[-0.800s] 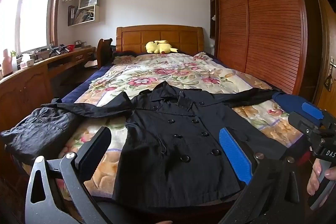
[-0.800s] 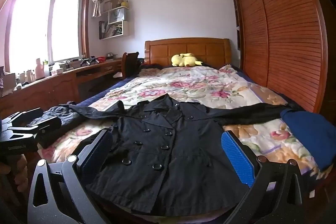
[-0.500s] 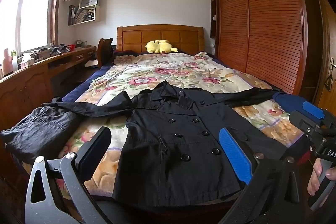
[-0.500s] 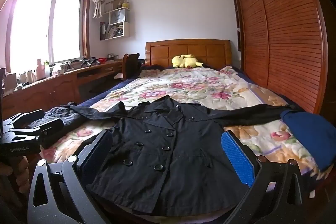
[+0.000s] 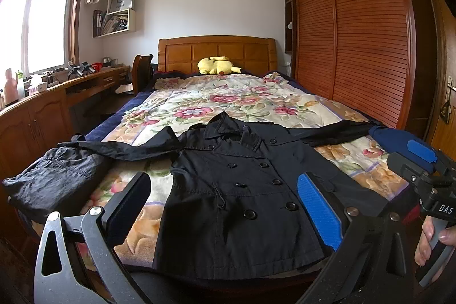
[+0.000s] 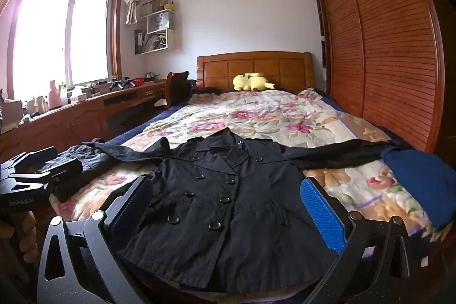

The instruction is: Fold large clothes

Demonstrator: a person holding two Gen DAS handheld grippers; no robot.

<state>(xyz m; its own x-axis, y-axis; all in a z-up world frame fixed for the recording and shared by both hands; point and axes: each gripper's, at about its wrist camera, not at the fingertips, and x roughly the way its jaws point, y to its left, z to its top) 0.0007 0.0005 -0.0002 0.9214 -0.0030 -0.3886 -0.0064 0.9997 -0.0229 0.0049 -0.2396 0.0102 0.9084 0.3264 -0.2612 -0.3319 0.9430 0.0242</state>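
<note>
At the foot edge of the bed point(image 5: 336, 104): black coat point(image 5: 236, 190) spread flat, hem partly hidden.
Left gripper point(image 5: 225, 207): fingers apart, holding nothing.
Right gripper point(image 6: 228, 210): fingers apart, holding nothing.
Blue cloth point(image 6: 421, 178): right edge, cut off.

daylight is admitted through the window point(image 6: 61, 36), which is blown out to white; straight lines are bowed by fisheye distortion, and corners are vignetted.
</note>
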